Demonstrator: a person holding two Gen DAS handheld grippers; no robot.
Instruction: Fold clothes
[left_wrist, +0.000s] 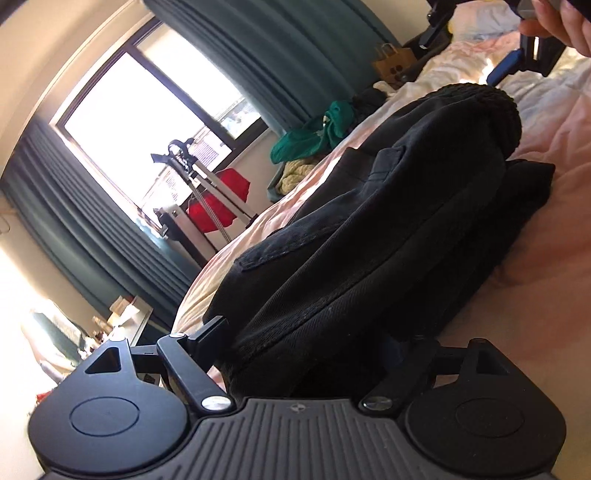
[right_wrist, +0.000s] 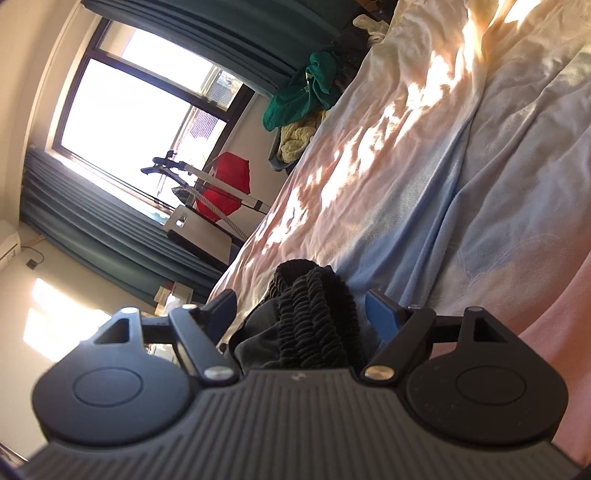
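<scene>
A black garment (left_wrist: 388, 229), folded into a thick bundle with an elastic waistband, lies on the pink and white bedsheet (left_wrist: 554, 240). My left gripper (left_wrist: 314, 343) is open, its jaws on either side of the near edge of the bundle; the right finger is hidden behind cloth. My right gripper (right_wrist: 306, 314) is open with the ribbed black waistband (right_wrist: 314, 317) between its blue fingers (right_wrist: 382, 317). The right gripper also shows in the left wrist view (left_wrist: 517, 62) at the far end of the garment, held by a hand.
A pile of green (left_wrist: 314, 133) and yellow clothes lies at the far bed edge. A garment steamer stand (right_wrist: 207, 177) with a red item, a window and teal curtains stand beyond the bed. A paper bag (left_wrist: 393, 62) sits far back.
</scene>
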